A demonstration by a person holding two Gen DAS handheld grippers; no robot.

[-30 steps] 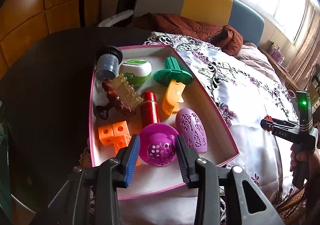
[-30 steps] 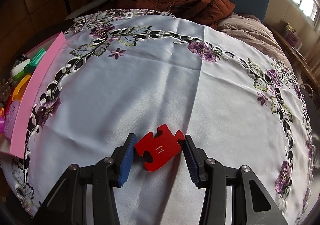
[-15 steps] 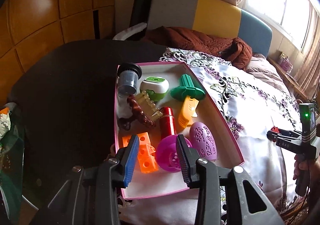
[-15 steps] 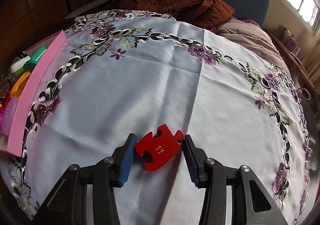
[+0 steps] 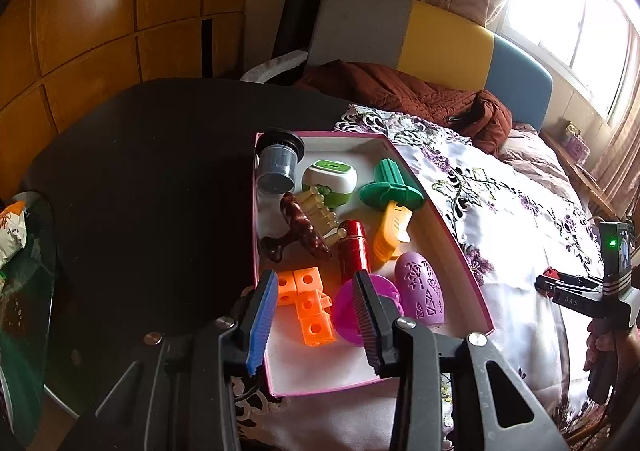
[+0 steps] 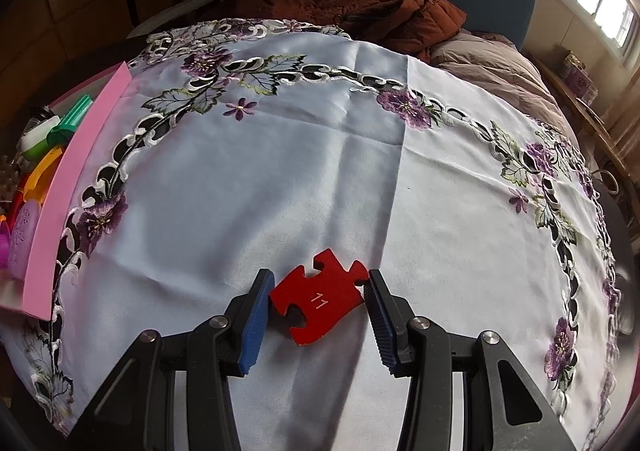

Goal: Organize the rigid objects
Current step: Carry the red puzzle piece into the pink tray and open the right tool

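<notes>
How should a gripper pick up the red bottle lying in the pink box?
Probably by its smooth round body, near the middle. The red bottle lies flat in the pink box, so coming from above looks best, fingers across its width. The brown clip touches its cap end, and the orange piece lies close on the other side, so slim gaps need care.

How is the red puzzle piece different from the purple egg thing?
The red puzzle piece is flat with knobs and a number; the purple egg is rounded with cut-out patterns. The puzzle piece sits between the right gripper's fingers over the tablecloth; the egg lies in the pink box.
</notes>
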